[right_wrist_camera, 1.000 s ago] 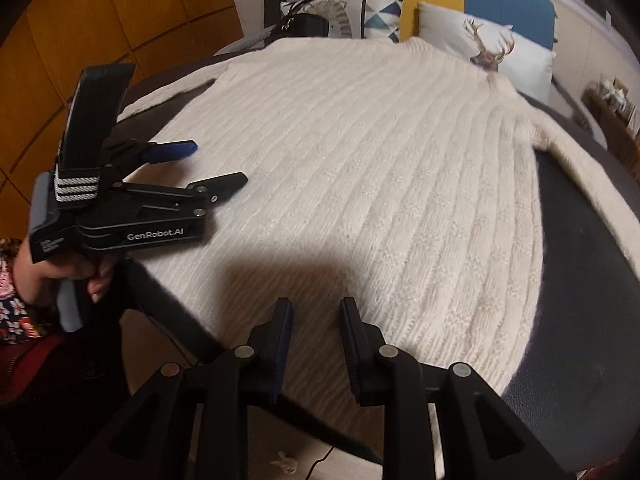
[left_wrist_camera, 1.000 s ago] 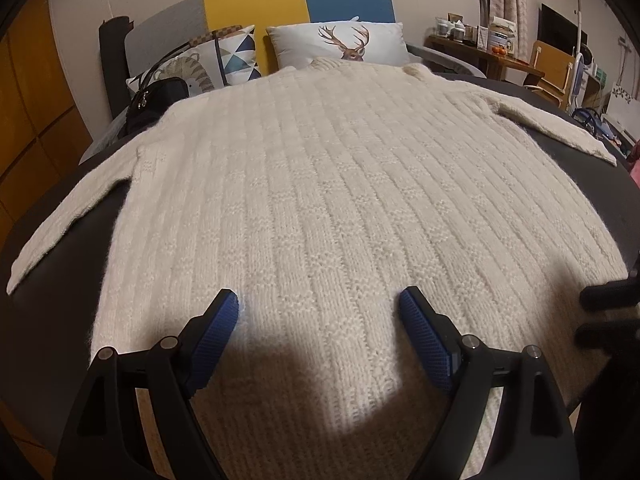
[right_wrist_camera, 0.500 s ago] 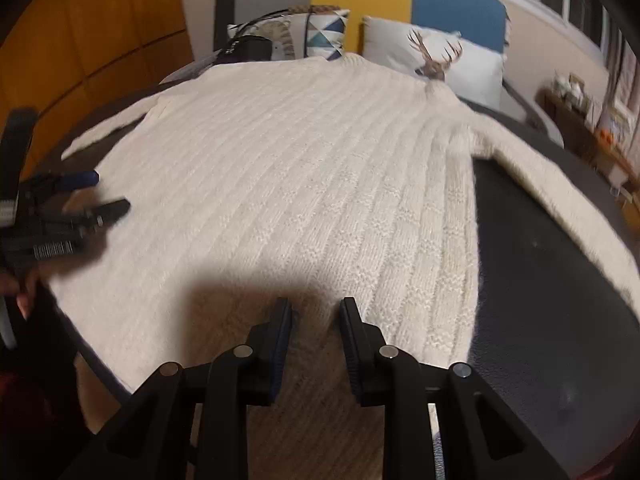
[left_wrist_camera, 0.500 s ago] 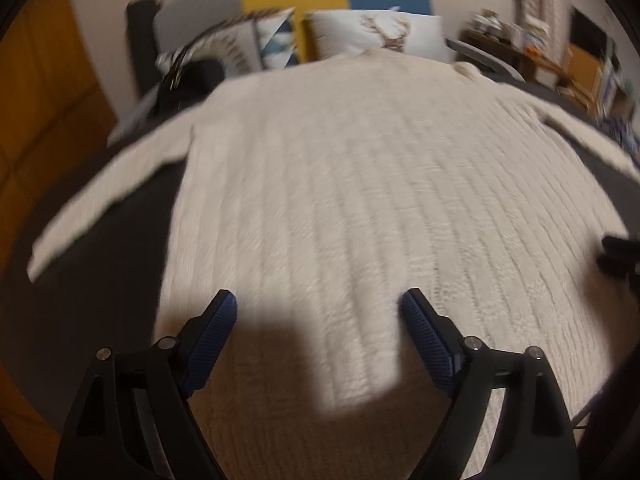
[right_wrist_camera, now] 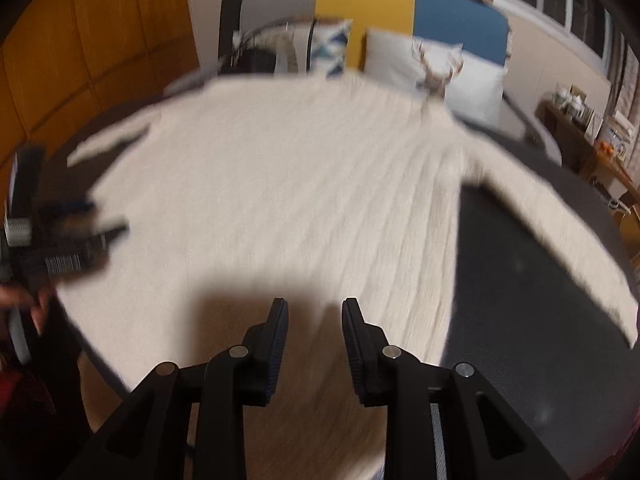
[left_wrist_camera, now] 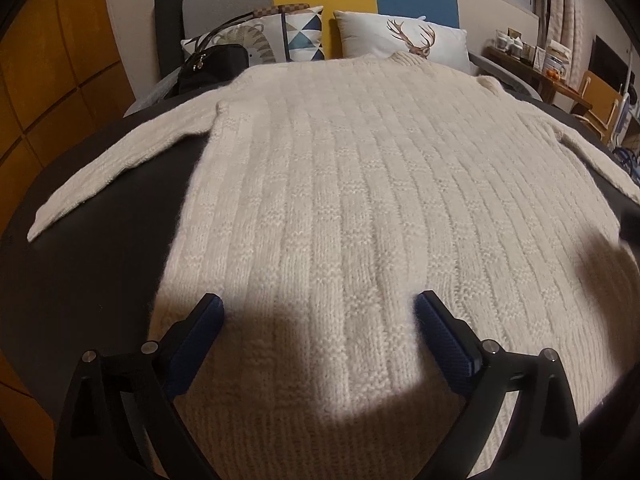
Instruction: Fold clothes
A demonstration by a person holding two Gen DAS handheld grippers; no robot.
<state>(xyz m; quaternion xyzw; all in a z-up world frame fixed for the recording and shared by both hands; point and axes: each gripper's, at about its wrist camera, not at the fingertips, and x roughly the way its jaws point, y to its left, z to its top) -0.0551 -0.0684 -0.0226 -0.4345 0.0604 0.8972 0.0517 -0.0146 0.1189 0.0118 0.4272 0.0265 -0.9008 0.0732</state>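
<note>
**Two grippers poised over the hem of a spread sweater**

A cream knitted sweater (left_wrist_camera: pixel 352 184) lies flat on a dark round table (left_wrist_camera: pixel 92 264), collar toward the far pillows and both sleeves stretched out to the sides. Its hem hangs toward the viewer over the table's near edge.

The left gripper (left_wrist_camera: pixel 318 332) tilts steeply down over the lower left part of the sweater. Its blue-padded fingers (left_wrist_camera: pixel 444 340) stand wide apart; the jaws have just been opening, and only flat knit shows between them, nothing pinched. In the right wrist view the same gripper shows at the left edge, blurred, with a hand (right_wrist_camera: pixel 28 300) wrapped around its grip below it.

The right gripper (right_wrist_camera: pixel 314 320) also points downward, over the hem nearer the sweater's right side. Its fingers stand a narrow gap apart, with sweater fabric visible through the gap; the pads do not press on anything. That view is smeared by motion.

Beyond the table stand a deer pillow (left_wrist_camera: pixel 404 42), a triangle-patterned pillow (left_wrist_camera: pixel 296 36) and a black handbag (left_wrist_camera: pixel 212 66).
</note>
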